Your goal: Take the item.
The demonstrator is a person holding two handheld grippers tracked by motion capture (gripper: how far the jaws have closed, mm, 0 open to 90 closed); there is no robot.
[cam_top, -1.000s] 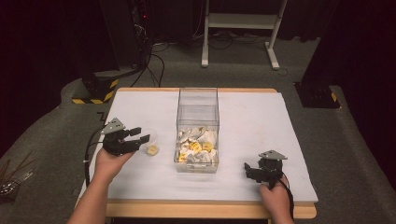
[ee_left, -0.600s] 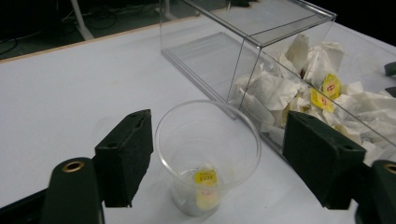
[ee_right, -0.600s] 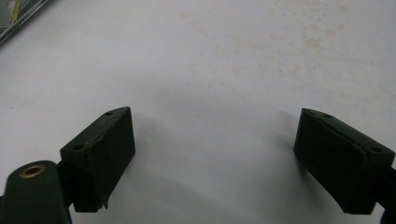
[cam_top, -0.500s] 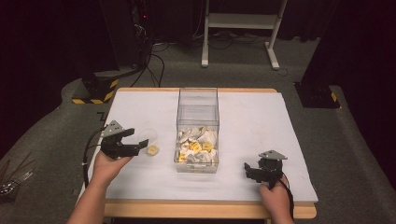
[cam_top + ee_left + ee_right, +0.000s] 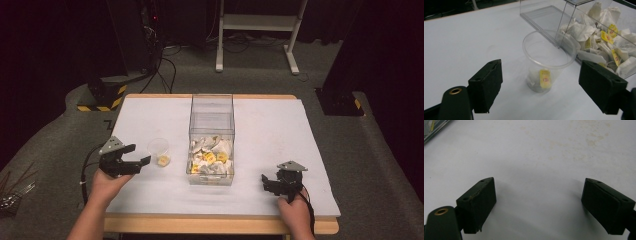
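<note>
Jaws of the left gripper [image 5: 540, 91] have just been opening and stand wide, nothing between them; the right gripper [image 5: 537, 205] gapes wide over bare table [image 5: 310, 150]. Beyond the left one stands a plastic cup [image 5: 549, 58] holding a tea bag [image 5: 545, 78], beside the clear box [image 5: 212, 135] of tea bags.

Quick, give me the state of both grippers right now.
Left gripper: jaws have just been opening, now wide open, holding nothing; the clear cup stands free ahead of them.
Right gripper: open, empty, over the white table.

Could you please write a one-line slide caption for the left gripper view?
Open left gripper facing a clear plastic cup holding one tea bag, beside the clear box of tea bags.
</note>
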